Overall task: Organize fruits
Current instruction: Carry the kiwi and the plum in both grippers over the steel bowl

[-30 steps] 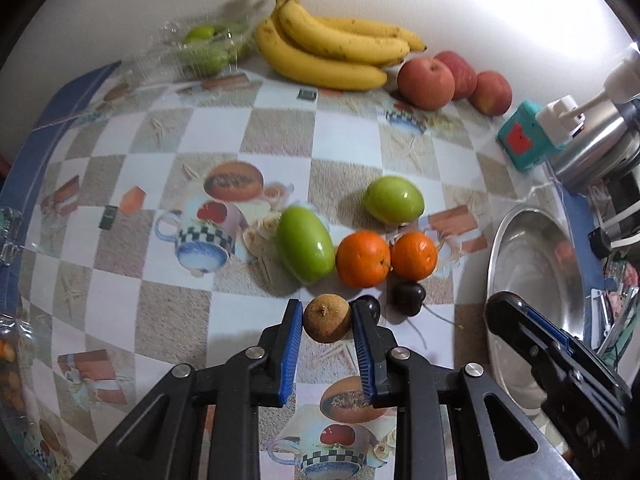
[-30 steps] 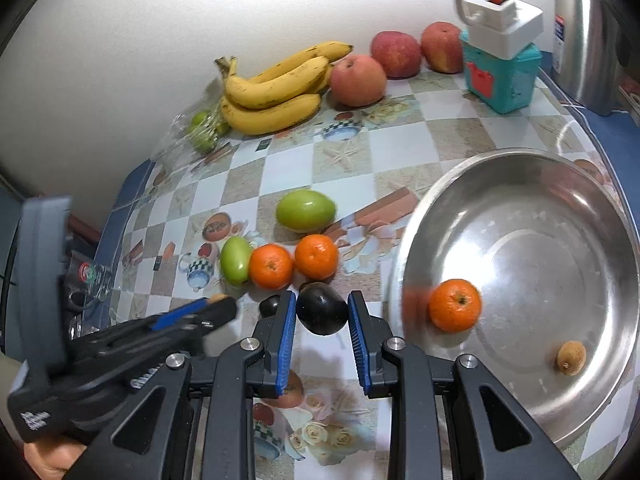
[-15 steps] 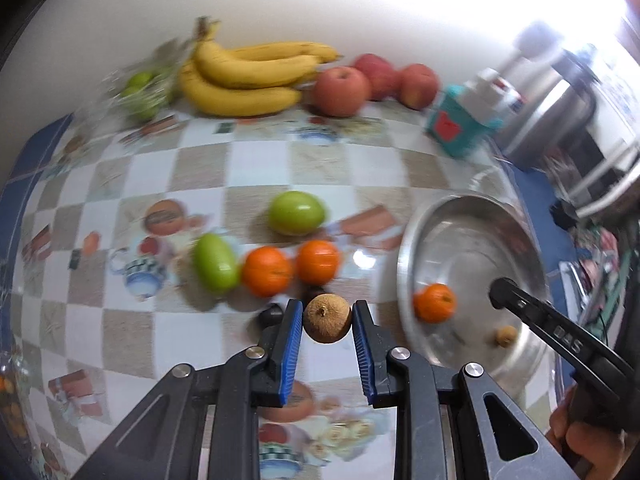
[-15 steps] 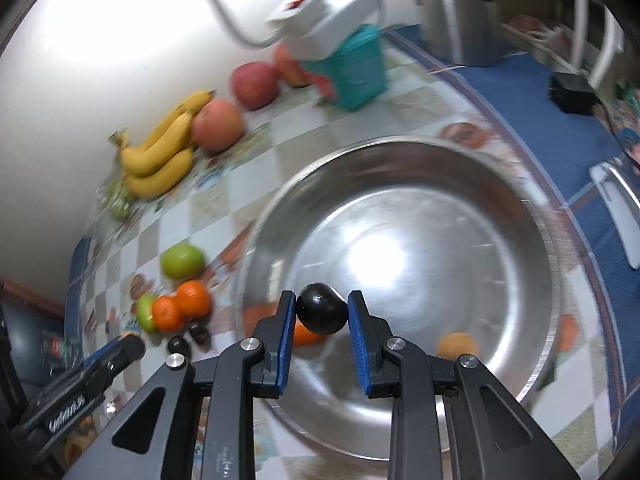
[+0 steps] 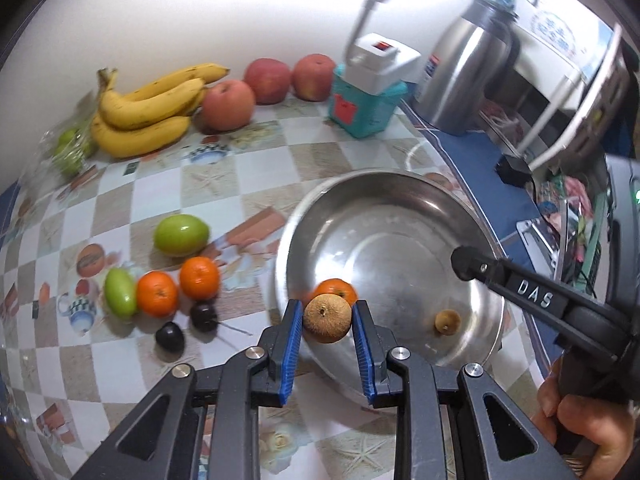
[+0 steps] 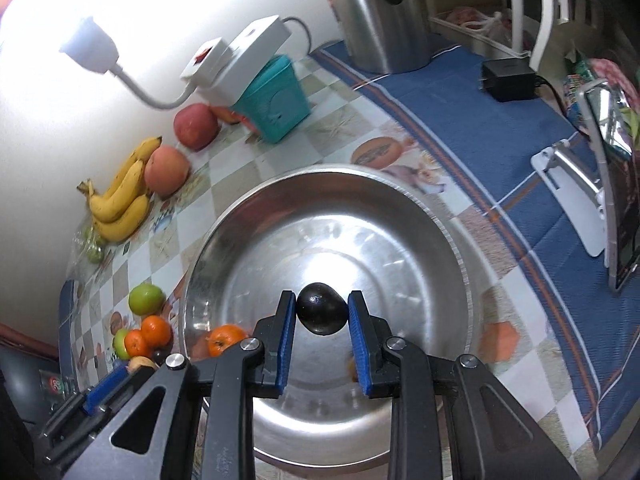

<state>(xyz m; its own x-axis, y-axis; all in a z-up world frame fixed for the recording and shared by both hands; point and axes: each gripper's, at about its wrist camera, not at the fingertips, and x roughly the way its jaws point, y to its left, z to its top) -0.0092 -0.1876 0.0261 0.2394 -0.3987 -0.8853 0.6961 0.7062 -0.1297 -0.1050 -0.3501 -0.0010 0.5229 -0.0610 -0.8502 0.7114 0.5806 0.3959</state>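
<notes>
My left gripper (image 5: 326,322) is shut on a small brown fruit (image 5: 327,318), held above the near-left rim of the steel bowl (image 5: 400,200). My right gripper (image 6: 322,314) is shut on a dark plum (image 6: 322,309), held over the middle of the bowl (image 6: 448,248). In the bowl lie an orange (image 5: 336,289) and a small brown fruit (image 5: 447,321). On the table left of the bowl are two oranges (image 5: 157,294), two green fruits (image 5: 181,234) and two dark plums (image 5: 170,336).
Bananas (image 5: 148,108) and three apples (image 5: 228,104) lie along the back wall, with a bag of green fruit (image 5: 72,148) at the far left. A teal box with a white lamp (image 5: 366,108) and a steel kettle (image 5: 464,80) stand behind the bowl. Blue cloth (image 6: 500,128) covers the right side.
Both grippers have swung right from the fruit group toward the bowl. The right one has carried the plum over the bowl's middle; the left one has carried the brown fruit to its rim.
</notes>
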